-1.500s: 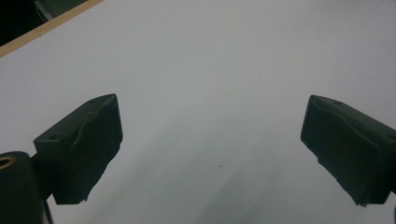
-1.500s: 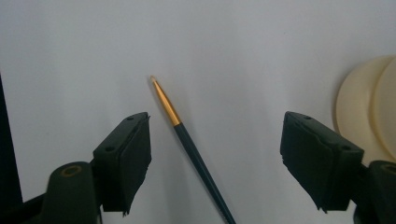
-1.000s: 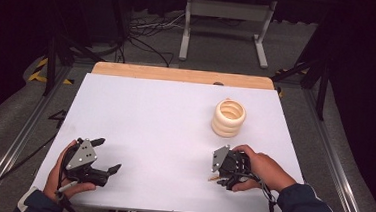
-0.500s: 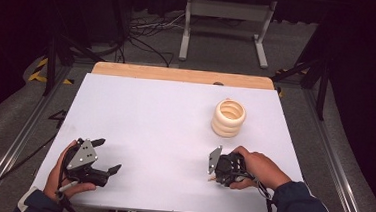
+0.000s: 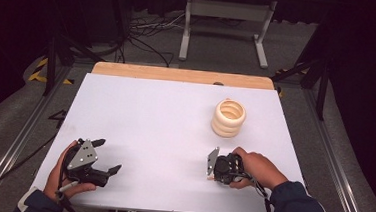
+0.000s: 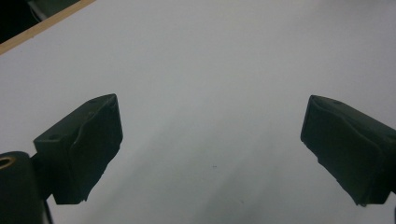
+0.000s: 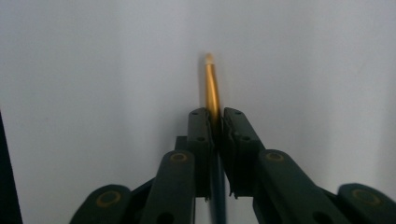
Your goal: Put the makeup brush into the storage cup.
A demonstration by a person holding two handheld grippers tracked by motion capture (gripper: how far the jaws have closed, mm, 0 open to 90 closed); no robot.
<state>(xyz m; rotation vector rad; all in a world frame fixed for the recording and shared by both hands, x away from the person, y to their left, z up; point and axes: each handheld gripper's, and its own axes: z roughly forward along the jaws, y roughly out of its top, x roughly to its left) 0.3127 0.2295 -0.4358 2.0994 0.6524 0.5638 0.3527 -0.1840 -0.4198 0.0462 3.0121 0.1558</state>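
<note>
Thin gold stick (image 7: 211,88) at centre of right gripper view, pinched between jaws, tip poking out over white worktop (image 5: 175,120). Right gripper (image 5: 213,169) at lower right of high view; jaws just closing over last second, now clamped on stick. Grasp looks made; lift likely next. Stacked wooden rings (image 5: 229,118) above right gripper, apart. Left gripper (image 5: 106,156) lower left, jaws wide, empty.

Right tongs (image 7: 214,122) just closed onto thin golden stick (image 7: 211,88).
</note>
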